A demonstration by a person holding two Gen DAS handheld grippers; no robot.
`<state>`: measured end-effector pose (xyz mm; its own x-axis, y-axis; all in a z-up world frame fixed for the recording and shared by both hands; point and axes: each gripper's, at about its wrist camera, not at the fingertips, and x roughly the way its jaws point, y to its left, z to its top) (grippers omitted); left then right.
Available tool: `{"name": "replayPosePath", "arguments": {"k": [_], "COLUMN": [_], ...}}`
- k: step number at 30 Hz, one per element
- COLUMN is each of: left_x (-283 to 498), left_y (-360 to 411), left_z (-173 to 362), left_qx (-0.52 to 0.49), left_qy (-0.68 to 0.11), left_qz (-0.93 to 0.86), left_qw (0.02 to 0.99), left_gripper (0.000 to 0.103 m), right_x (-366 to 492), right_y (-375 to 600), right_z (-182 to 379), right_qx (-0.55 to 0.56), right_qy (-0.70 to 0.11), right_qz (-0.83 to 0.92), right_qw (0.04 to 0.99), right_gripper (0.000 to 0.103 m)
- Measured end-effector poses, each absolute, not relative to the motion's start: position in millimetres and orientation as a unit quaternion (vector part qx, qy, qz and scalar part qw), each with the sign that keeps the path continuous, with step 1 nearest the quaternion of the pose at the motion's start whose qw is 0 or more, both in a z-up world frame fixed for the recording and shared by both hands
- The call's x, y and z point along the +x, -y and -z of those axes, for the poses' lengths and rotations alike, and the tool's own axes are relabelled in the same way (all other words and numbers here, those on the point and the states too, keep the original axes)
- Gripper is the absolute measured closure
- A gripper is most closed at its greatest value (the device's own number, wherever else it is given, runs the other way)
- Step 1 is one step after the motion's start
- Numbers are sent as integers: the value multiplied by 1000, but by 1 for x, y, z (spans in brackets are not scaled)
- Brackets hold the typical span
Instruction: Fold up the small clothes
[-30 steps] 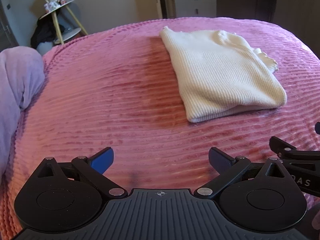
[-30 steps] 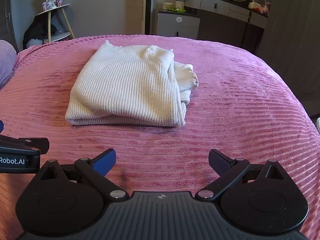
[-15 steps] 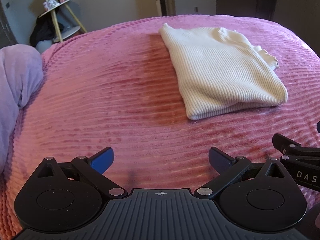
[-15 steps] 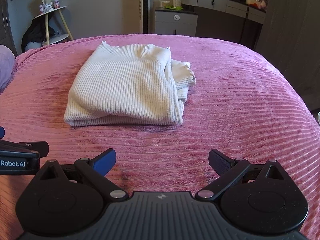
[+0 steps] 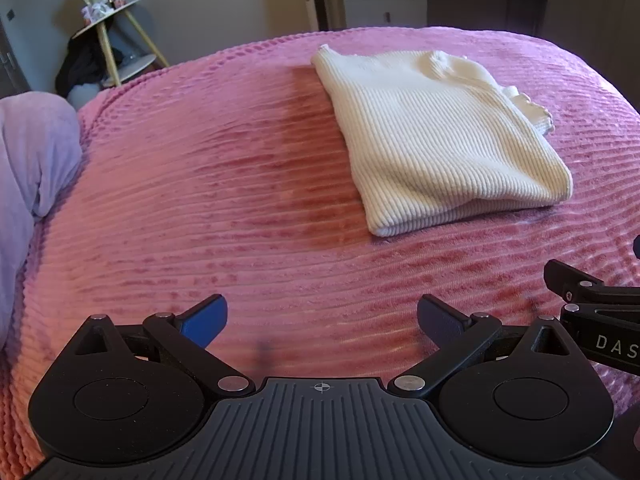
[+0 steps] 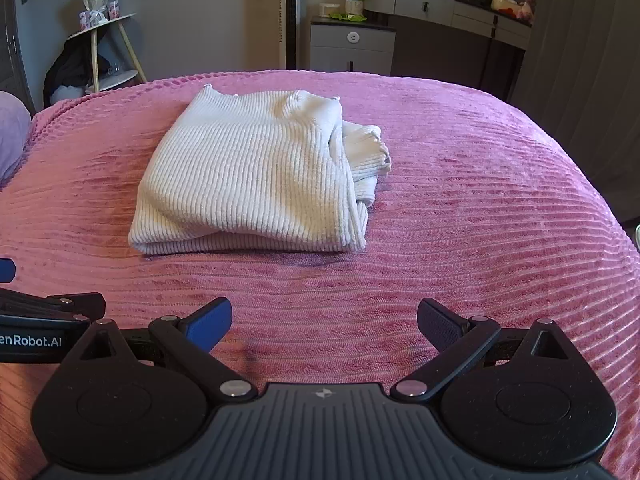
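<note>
A cream ribbed knit garment [image 5: 436, 140] lies folded into a thick rectangle on the pink ribbed bedspread [image 5: 224, 200]. It also shows in the right wrist view [image 6: 256, 172], with a cuff sticking out at its right side. My left gripper [image 5: 322, 320] is open and empty, over the bedspread near and left of the garment. My right gripper [image 6: 324, 322] is open and empty, short of the garment's near edge. Each gripper shows at the edge of the other's view.
A lilac blanket [image 5: 28, 184] lies at the bed's left edge. Beyond the bed stand a small wooden side table [image 6: 104, 40], a grey nightstand [image 6: 352, 46] and a dresser with a mirror [image 6: 460, 8]. A dark curtain [image 6: 580, 60] hangs at the right.
Both grippers have drawn slightly back and tilted, so the garment sits a little farther away in both views. The garment has not moved. Both stay open.
</note>
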<state>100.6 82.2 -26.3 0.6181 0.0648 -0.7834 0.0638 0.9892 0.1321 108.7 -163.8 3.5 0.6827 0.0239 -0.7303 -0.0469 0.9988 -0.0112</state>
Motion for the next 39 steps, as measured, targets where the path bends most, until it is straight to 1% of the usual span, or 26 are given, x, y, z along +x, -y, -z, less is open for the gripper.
{"name": "replayPosePath", "arguments": {"k": [29,39], "left_x": [102,103], "left_y": [-80,-83], "left_z": [30,28], "left_qx": [75,60], "left_qy": [-436,-435], "left_qz": [4,4], "left_qw": [897,898], "left_gripper": [0,0], "right_x": [109,110], "right_y": [165,165], "right_z": [-2,-2], "right_qx": [-9,-9], "right_qy": [-401,-403], "right_qz": [-19,-18], "right_qw": [916,915], "right_gripper": [4,4]}}
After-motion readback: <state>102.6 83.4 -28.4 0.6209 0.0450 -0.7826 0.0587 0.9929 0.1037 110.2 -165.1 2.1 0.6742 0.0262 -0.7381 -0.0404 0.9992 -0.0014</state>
